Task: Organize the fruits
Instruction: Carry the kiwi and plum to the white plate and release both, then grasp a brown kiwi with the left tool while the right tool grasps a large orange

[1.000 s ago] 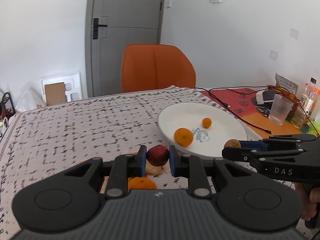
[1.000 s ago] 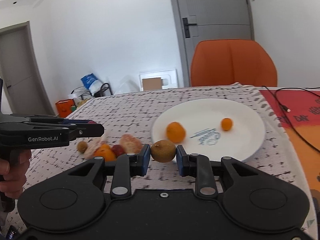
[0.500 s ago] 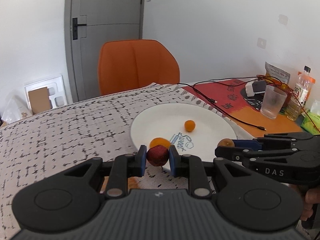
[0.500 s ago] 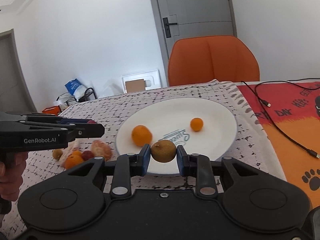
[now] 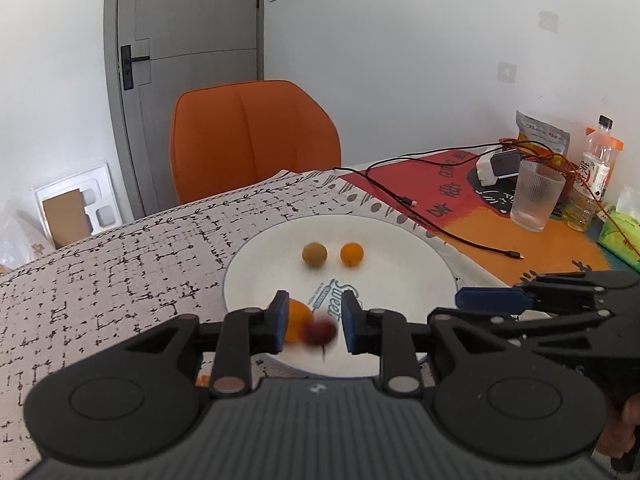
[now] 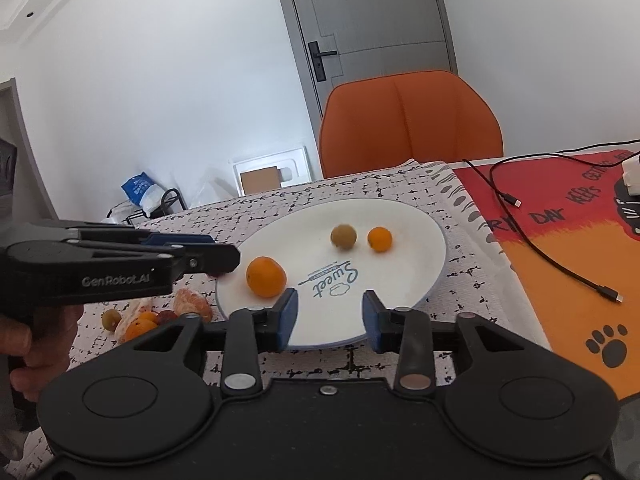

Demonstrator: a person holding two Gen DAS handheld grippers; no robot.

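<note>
A white plate (image 5: 400, 280) (image 6: 400, 272) lies on the patterned tablecloth. It holds a big orange (image 6: 266, 276) (image 5: 298, 318), a small orange (image 6: 379, 239) (image 5: 351, 254) and a brown round fruit (image 6: 343, 236) (image 5: 315, 254), which looks blurred. My left gripper (image 5: 314, 320) (image 6: 228, 258) hangs over the plate's near left rim, its jaws opening. A blurred dark red fruit (image 5: 319, 332) sits loose between its pads, touching neither. My right gripper (image 6: 328, 312) (image 5: 448, 308) is over the plate's near edge, its jaws opening with nothing between them.
Loose fruit lies on the cloth left of the plate: a peeled mandarin (image 6: 192, 304), a small greenish fruit (image 6: 110, 318) and more. Black cables (image 5: 440, 224), a glass (image 5: 536, 196) and a bottle (image 5: 596, 168) stand on the red-orange mat at right. An orange chair (image 5: 252, 136) is behind the table.
Both grippers came in over the plate. The right one let go of the brown fruit, which now lies beside the small orange. The left jaws parted and the red fruit is slipping down.
</note>
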